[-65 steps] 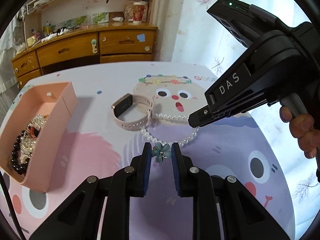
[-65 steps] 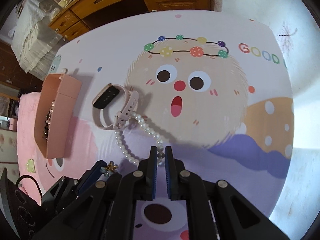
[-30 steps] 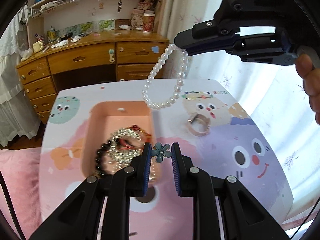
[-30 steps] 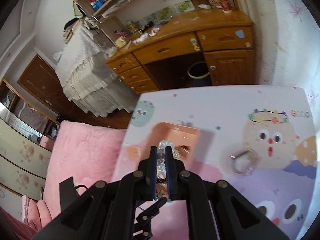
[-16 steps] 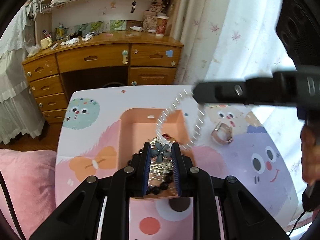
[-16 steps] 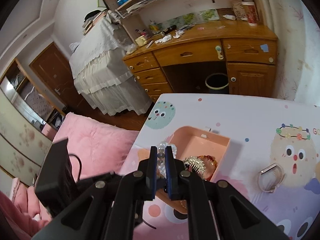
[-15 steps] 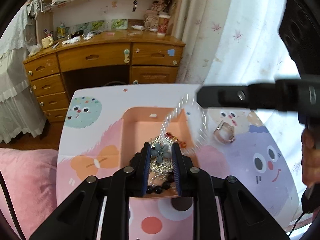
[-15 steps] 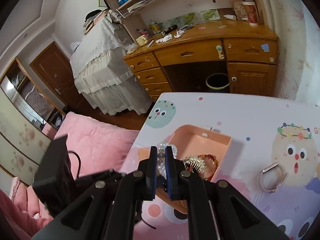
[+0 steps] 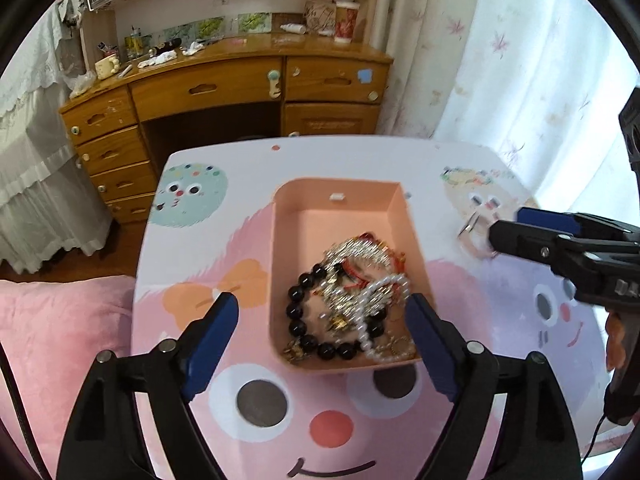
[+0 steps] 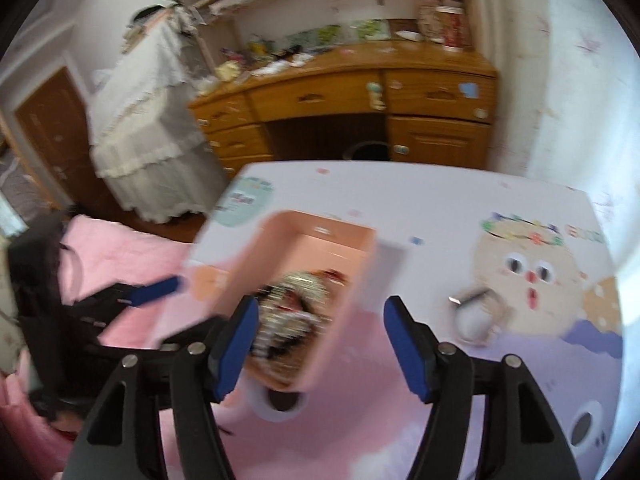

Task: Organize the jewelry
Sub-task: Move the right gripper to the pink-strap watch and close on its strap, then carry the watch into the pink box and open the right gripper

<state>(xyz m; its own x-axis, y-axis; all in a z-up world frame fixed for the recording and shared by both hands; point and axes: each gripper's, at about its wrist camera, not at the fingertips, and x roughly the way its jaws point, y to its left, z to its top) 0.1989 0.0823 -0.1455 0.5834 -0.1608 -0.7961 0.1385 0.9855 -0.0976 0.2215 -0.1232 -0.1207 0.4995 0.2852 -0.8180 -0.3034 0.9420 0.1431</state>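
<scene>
Both claws are hanging over the pink jewelry box (image 9: pixel 340 216), which is sitting lengthwise in the centre of the left wrist view, its long axis running from the lower middle of the frame up toward the wooden desk (image 9: pixel 224 92). The left gripper (image 9: pixel 324 336) is spreading its jaws wide, nothing between them; its blue pads are framing the near end of the box. Inside that near end a pearl strand (image 9: pixel 378 300) is lying draped over a black bead bracelet (image 9: pixel 308 320) and a tangle of silver and red pieces that I can't separate by eye.

The right gripper (image 10: pixel 318 344) is opening too, and nothing is pinched between its pads. In its own view the box (image 10: pixel 332 240) is sitting just past the left pad, while the pink wristwatch (image 10: pixel 476 316) is lying on the cartoon tablecloth (image 10: pixel 440 208) to the right of the jaws, well apart from the box. That watch looks like the only piece left outside, and the right claw is plainly the nearer one; in the left wrist view its fingers (image 9: pixel 532 236) are crossing right over the watch (image 9: pixel 472 236) at the right edge.

The right view is smeared with motion blur, so the box contents are only streaks there. The watch face is mostly hidden in the left view, and the small flower piece is not something I can pick out in the heap.
</scene>
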